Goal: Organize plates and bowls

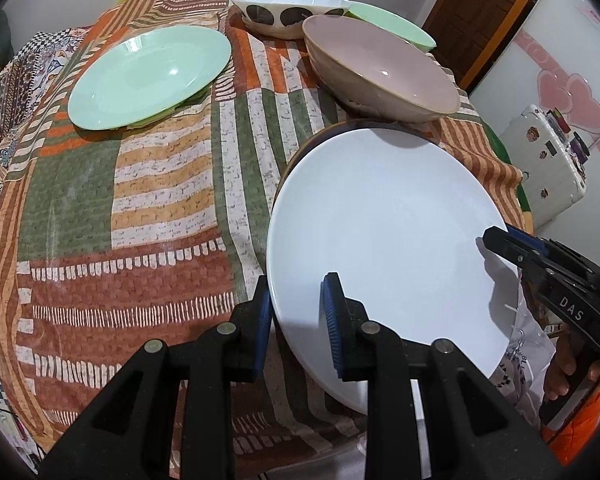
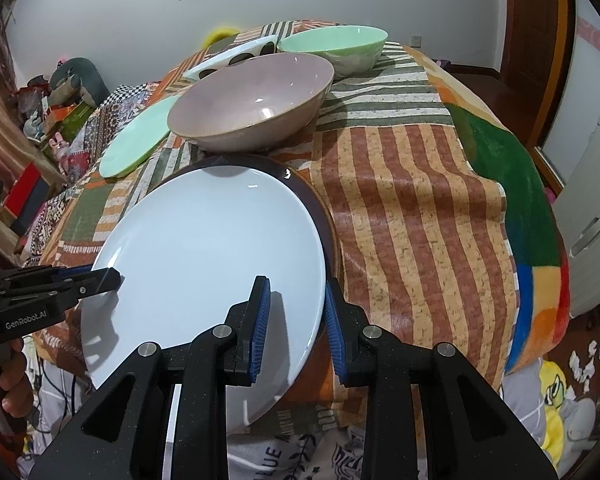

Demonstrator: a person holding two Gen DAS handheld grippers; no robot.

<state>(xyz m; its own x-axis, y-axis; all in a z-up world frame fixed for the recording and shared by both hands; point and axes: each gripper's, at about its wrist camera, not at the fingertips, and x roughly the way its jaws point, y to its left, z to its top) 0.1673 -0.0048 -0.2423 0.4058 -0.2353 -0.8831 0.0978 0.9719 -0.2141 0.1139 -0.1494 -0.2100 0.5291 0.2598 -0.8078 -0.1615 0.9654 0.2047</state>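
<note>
Hand-held grippers [image 1: 296, 320] [image 2: 294, 320] w/ white plate [image 1: 384, 220]

Three plates: a round white ceramic plate [image 1: 384, 232], a dark brown-rimmed plate [image 2: 300, 184] beneath it, and a pale green plate [image 1: 148, 76] far left. Three bowls far off: a mauve ceramic bowl [image 1: 380, 68], a white bowl with dark spots [image 1: 288, 12], and a pale green bowl [image 2: 336, 50].

We are reading "DAS" in white letters on the black body of the right gripper [image 1: 500, 246] at the right edge of the left wrist view. In the right wrist view we are reading "GenRobot.AI" on the left gripper [image 2: 114, 276] at the left edge.
</note>
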